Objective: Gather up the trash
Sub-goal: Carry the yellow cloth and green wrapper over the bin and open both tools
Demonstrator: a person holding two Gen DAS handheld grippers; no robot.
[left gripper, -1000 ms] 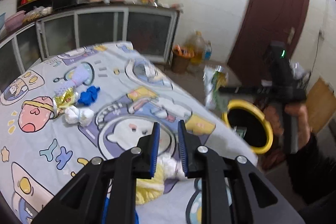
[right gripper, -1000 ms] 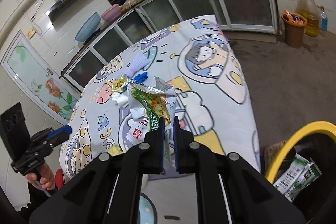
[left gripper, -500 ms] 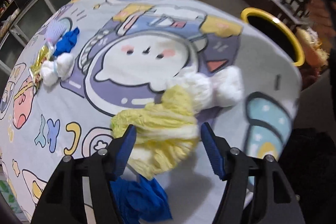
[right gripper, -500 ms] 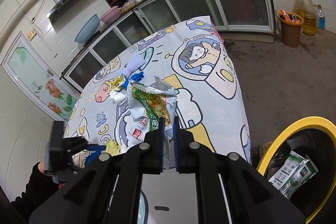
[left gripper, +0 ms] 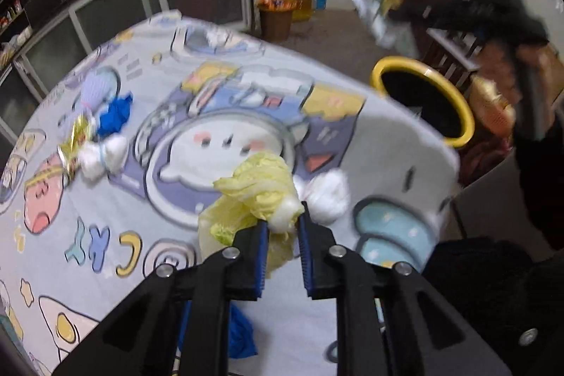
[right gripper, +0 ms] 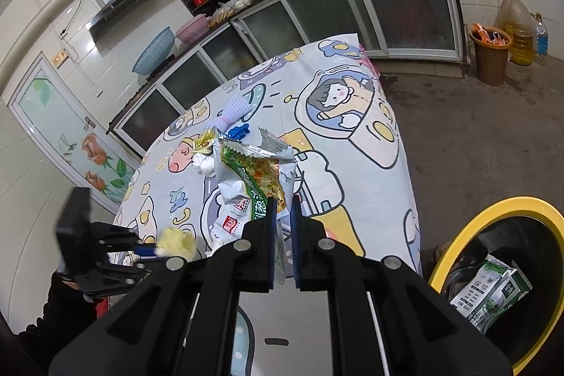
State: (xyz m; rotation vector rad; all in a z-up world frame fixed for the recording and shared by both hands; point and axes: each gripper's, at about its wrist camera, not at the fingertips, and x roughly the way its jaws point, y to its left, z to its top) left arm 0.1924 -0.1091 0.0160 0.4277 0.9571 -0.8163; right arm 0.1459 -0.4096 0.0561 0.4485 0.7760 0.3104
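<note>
My left gripper is shut on a crumpled yellow and white wad of paper and holds it above the cartoon tablecloth; the wad also shows in the right wrist view. My right gripper is shut on a green and silver snack wrapper, held up beside the yellow-rimmed black trash bin. The bin stands off the table's right edge, with the wrapper above it.
More trash lies at the table's left: a gold wrapper, a white wad, a blue scrap and a lilac net. A blue scrap lies under my left gripper. Milk cartons lie in the bin. Cabinets stand behind.
My left gripper dropped over the yellow and white wad, closed on it and lifted it off the cloth. My right gripper kept hold of the wrapper and drifted slightly nearer the bin.
</note>
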